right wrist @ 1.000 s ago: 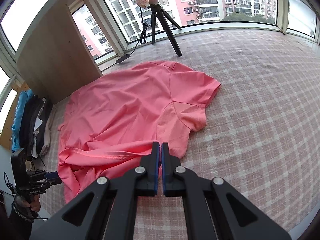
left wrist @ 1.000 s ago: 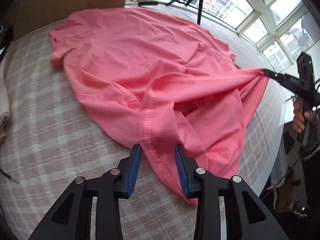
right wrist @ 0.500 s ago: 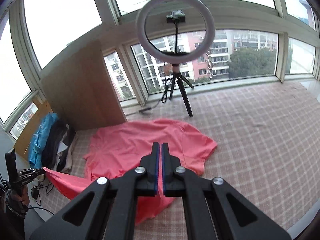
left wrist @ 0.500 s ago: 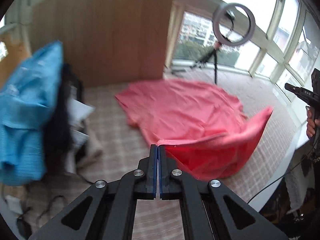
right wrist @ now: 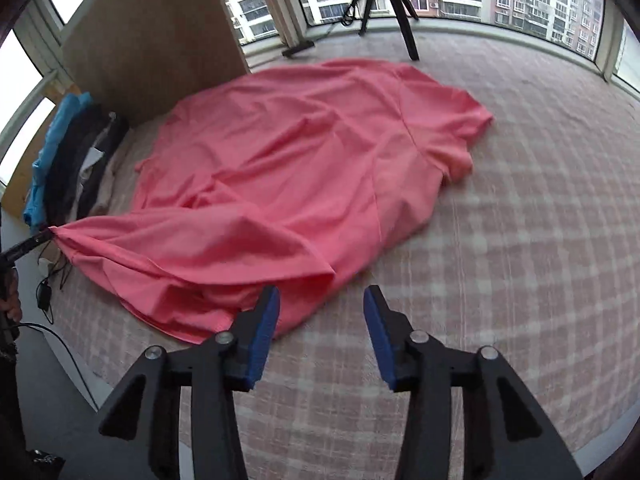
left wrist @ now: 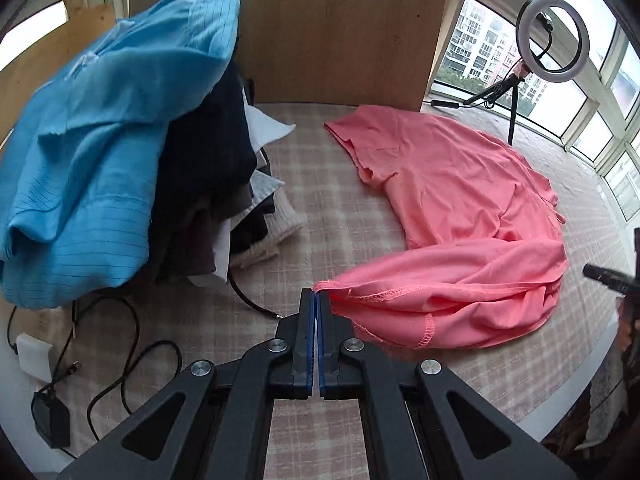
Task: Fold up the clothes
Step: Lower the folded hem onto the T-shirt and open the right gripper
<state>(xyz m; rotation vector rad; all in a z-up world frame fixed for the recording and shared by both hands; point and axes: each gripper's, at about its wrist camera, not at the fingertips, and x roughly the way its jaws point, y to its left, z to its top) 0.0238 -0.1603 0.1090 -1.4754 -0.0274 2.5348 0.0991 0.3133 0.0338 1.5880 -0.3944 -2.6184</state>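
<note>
Left-wrist view first: my left gripper (left wrist: 318, 300) has its blue pads pressed together on a corner of the pink shirt (left wrist: 448, 208), right at the stitched hem, and the cloth runs from the pinch off to the right. The rest of the shirt lies spread on the checked cloth surface (left wrist: 344, 208), reaching back toward the wooden panel (left wrist: 328, 28). To the left sits a pile of clothes (left wrist: 224, 184) with a blue garment (left wrist: 100, 140) on top, and black cables (left wrist: 120, 344) trail across the surface near me. A ring light on a tripod (left wrist: 548, 36) stands by the windows (far right corner). At the right edge I see my other tool's tip, too dark to read. Right-wrist view: my right gripper (right wrist: 320, 320) has its fingers spread wide and holds nothing, hovering just beside the shirt's near edge (right wrist: 304, 168). At far left, the left gripper (right wrist: 28, 246) pulls the hem corner taut above the surface.
</note>
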